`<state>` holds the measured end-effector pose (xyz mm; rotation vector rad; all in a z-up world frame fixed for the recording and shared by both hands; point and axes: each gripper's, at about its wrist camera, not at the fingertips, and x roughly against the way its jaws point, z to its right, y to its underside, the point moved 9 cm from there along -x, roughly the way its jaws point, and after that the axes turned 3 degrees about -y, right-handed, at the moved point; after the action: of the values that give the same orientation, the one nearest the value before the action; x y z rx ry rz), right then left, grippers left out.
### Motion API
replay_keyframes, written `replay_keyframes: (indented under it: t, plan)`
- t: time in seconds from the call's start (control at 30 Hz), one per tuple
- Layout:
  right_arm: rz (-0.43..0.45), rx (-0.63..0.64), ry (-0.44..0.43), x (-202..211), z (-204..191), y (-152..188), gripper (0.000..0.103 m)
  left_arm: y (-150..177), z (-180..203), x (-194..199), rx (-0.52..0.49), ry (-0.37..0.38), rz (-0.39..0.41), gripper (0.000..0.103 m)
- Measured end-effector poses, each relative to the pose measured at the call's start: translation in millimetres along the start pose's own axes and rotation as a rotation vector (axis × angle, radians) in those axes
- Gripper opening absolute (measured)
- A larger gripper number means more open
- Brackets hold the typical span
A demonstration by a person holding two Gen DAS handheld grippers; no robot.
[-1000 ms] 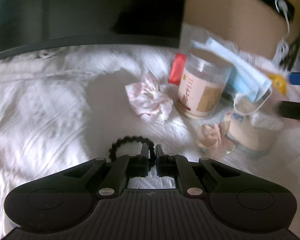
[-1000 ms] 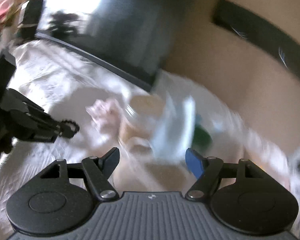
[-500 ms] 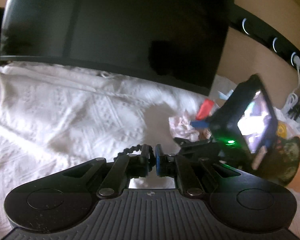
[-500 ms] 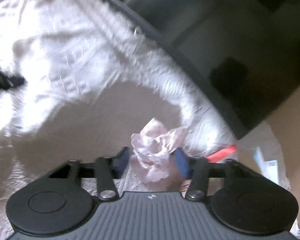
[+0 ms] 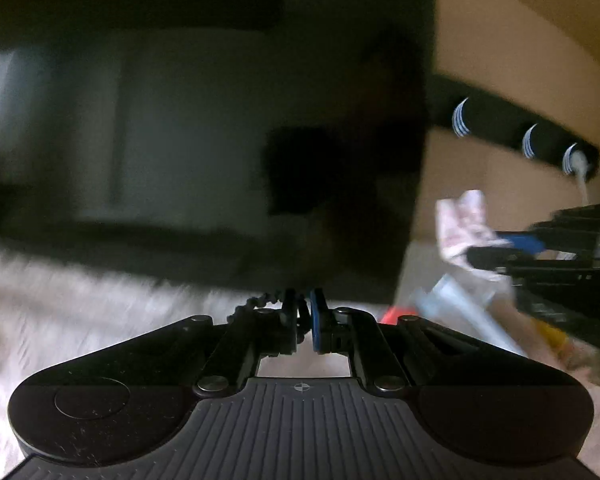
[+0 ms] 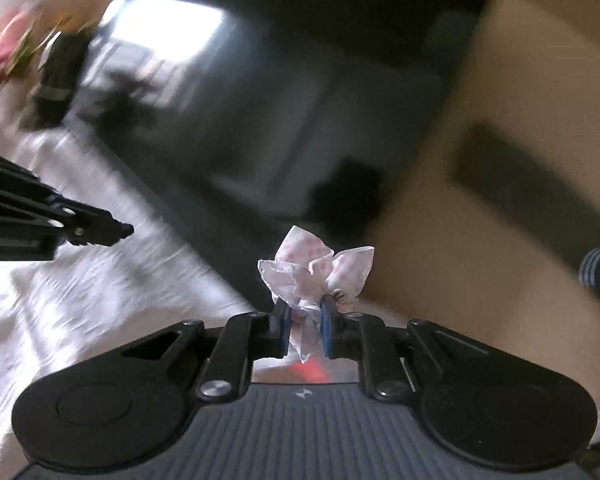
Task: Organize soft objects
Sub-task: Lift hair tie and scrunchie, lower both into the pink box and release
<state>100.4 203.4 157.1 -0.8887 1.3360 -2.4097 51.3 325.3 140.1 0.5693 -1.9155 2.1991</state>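
My right gripper point(image 6: 304, 312) is shut on a crumpled white and pink scrunchie point(image 6: 314, 274) and holds it in the air above the white bedspread point(image 6: 80, 300). The same scrunchie point(image 5: 460, 224) shows at the right of the left wrist view, pinched in the right gripper point(image 5: 496, 246). My left gripper point(image 5: 303, 306) is shut on a black beaded hair tie point(image 5: 258, 302), which sticks out to the left of the fingers. The left gripper point(image 6: 120, 230) also shows at the left of the right wrist view.
A large dark screen point(image 5: 204, 120) stands behind the bed against a tan wall. A black strip with round sockets point(image 5: 512, 132) runs along the wall. Blue face masks point(image 5: 468, 316) and a red item point(image 5: 392, 314) lie at the right. Pink flowers point(image 6: 4, 44) are far left.
My right gripper closed on the scrunchie and lifted it off the bedspread. My left gripper rose with the black hair tie, and both views tilted up toward the screen.
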Motion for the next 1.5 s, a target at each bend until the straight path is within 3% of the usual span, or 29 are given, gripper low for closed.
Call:
replay_keyframes:
  t: [0.17,0.33,0.53,0.73,0.8,0.9,0.97,1.13,1.37,1.5]
  plan:
    - [0.019,-0.088,0.191,40.2,96.1,16.0,0.015,-50.7,73.8,-15.0,-0.062,0.157,0.067,0.009]
    - [-0.056,-0.208,0.338,70.1,177.7,72.8,0.015,-70.0,177.0,-29.7,-0.126,0.363,0.074,0.009]
    - [-0.18,-0.333,0.417,81.0,231.1,152.0,0.015,-55.5,291.3,-52.0,-0.164,0.571,-0.005,0.009]
    - [-0.268,-0.422,0.435,70.0,248.1,207.3,0.015,-15.8,356.0,-93.3,-0.14,0.688,-0.145,0.009]
    - [-0.292,-0.444,0.434,65.8,250.0,224.2,0.015,-1.5,367.9,-110.8,-0.105,0.701,-0.22,0.009]
    - [-0.318,-0.495,0.417,56.3,252.7,243.9,0.017,23.3,380.3,-137.1,-0.062,0.644,-0.351,0.01]
    - [-0.344,-0.534,0.381,51.4,250.0,256.0,0.027,41.4,382.5,-151.2,-0.06,0.589,-0.433,0.01]
    - [-0.365,-0.502,0.373,57.2,237.3,263.3,0.06,62.6,372.1,-164.2,-0.06,0.505,-0.422,0.01]
    - [-0.361,-0.545,0.389,67.2,233.8,262.3,0.062,59.9,344.3,-149.6,-0.044,0.428,-0.401,0.011]
    - [-0.333,-0.583,0.37,72.7,221.6,252.6,0.063,56.8,327.2,-120.8,-0.034,0.464,-0.382,0.011]
